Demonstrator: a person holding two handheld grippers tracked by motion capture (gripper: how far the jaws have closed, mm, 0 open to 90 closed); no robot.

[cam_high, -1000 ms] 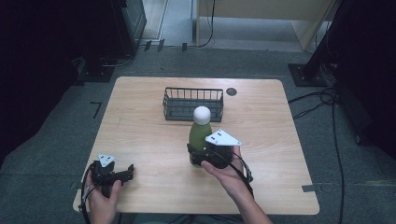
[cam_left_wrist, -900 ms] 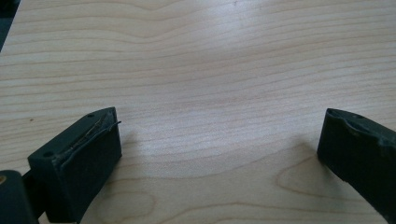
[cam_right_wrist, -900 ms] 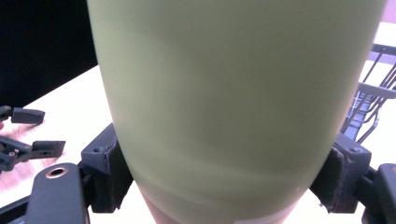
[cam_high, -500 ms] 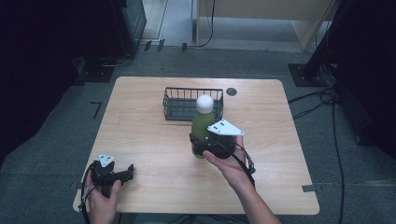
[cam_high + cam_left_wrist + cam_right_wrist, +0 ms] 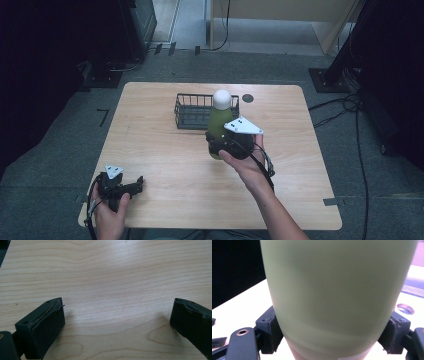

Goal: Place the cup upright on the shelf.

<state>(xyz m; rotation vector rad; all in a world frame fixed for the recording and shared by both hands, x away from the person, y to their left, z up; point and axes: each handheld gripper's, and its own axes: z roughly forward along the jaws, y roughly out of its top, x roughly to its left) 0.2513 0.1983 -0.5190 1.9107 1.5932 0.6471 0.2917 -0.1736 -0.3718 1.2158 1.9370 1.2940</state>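
**Bottle carried forward toward the basket**

Nearest the person, the left gripper (image 5: 131,187) rested low on the table (image 5: 165,165) at its near left corner, just as it had a second earlier. Its jaws stood wide apart with nothing between them; the left gripper view showed bare wood grain in the gap.

Farther out, the right gripper (image 5: 218,145) was where the change lay. A second before, it held the green bottle (image 5: 219,125) closer to the near edge; half a second later it had gone forward, and at this moment it was farther on again, with the bottle's white round cap (image 5: 222,98) overlapping the wire basket (image 5: 192,111) in the high view. The jaws were closed on the bottle's lower body, one pad pressed against each side, as the right gripper view (image 5: 337,290) showed. The bottle stood upright between the jaws; whether its base was clear of the table could not be told.

Judging by that steady forward travel, the bottle was probably headed into the basket just beyond the jaws, and the grip would need to hold until the bottle was over the rim.

A small dark round spot (image 5: 247,98) sat on the table beyond the basket. No brand, label or readable writing appeared on the bottle or anything else.
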